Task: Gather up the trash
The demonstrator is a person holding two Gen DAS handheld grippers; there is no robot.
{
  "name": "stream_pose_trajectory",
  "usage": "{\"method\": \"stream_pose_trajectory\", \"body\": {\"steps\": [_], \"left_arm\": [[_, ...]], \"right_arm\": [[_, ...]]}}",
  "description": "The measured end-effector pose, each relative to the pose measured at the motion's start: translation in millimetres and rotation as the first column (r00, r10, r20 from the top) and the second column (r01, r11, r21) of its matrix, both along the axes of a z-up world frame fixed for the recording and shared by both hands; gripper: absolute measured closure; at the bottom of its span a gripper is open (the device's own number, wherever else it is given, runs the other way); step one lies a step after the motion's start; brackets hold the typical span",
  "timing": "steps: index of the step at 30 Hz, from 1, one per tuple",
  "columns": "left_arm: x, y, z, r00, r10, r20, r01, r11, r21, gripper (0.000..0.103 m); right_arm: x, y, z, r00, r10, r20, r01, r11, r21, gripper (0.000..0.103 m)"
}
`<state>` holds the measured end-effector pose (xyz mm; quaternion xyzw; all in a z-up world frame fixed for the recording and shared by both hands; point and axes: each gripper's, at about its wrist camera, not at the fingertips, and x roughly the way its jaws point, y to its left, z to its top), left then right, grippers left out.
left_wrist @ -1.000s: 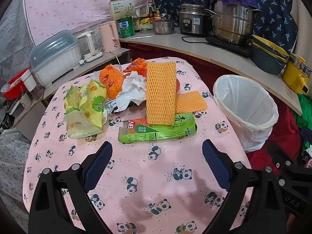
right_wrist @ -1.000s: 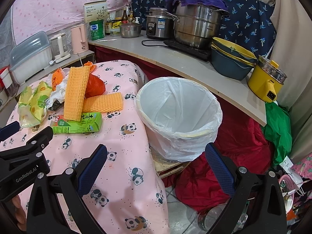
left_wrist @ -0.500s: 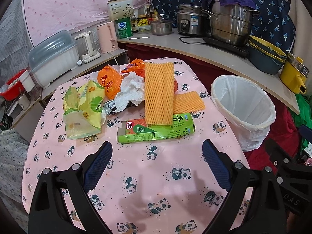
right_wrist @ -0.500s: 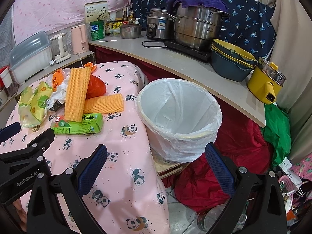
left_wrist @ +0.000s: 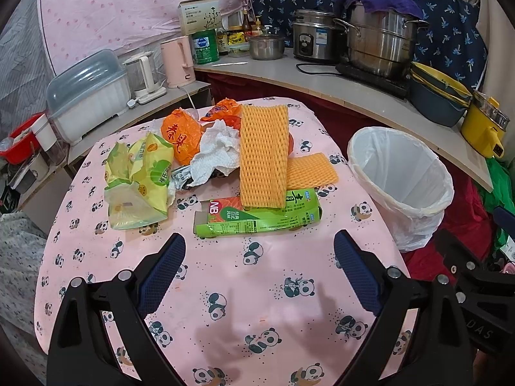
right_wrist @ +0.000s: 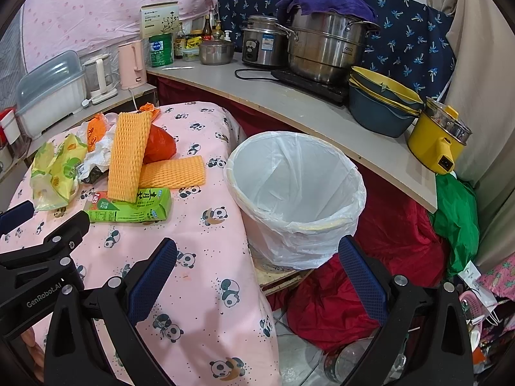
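Observation:
Trash lies piled on the panda tablecloth (left_wrist: 225,276): a green carton (left_wrist: 257,217) (right_wrist: 128,207) at the front, a long orange foam net (left_wrist: 262,157) (right_wrist: 127,154) leaning over it, a smaller foam net (left_wrist: 310,172), crumpled white tissue (left_wrist: 215,156), an orange wrapper (left_wrist: 180,135) and yellow-green bags (left_wrist: 141,173). The white-lined bin (left_wrist: 402,180) (right_wrist: 296,189) stands right of the table, nothing visible inside. My left gripper (left_wrist: 259,260) hovers open short of the carton. My right gripper (right_wrist: 257,267) is open, low, over the table edge before the bin.
A curved counter (right_wrist: 289,103) behind carries steel pots (right_wrist: 325,48), stacked bowls (right_wrist: 383,106) and a yellow cooker (right_wrist: 441,138). Kettles (left_wrist: 177,61) and a dish box (left_wrist: 87,96) sit on the left shelf. Red cloth (right_wrist: 334,299) and a green bag (right_wrist: 457,218) lie on the floor.
Both grippers drifted slightly; the views shifted a little, the right one nearer the bin. Nothing on the table moved and both stay open.

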<state>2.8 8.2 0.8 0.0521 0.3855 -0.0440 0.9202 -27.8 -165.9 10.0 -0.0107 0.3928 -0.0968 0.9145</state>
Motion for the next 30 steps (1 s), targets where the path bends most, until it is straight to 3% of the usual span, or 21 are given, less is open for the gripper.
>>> {"method": "stream_pose_trajectory", "body": {"steps": [16, 25, 30], "left_arm": [[10, 14, 2, 1.000, 0.013, -0.013, -0.013, 0.999, -0.039, 0.014], [45, 80, -6, 0.993, 0.118, -0.020, -0.119, 0.990, -0.077, 0.012], [73, 132, -8, 0.973, 0.231, -0.025, -0.232, 0.967, -0.107, 0.011]], "right_arm": [[6, 0, 8, 1.000, -0.020, 0.015, 0.020, 1.000, -0.015, 0.007], [45, 28, -5, 0.999, 0.038, -0.015, -0.038, 0.999, 0.038, 0.007], [78, 54, -5, 0.997, 0.083, -0.003, -0.082, 0.994, 0.068, 0.007]]}}
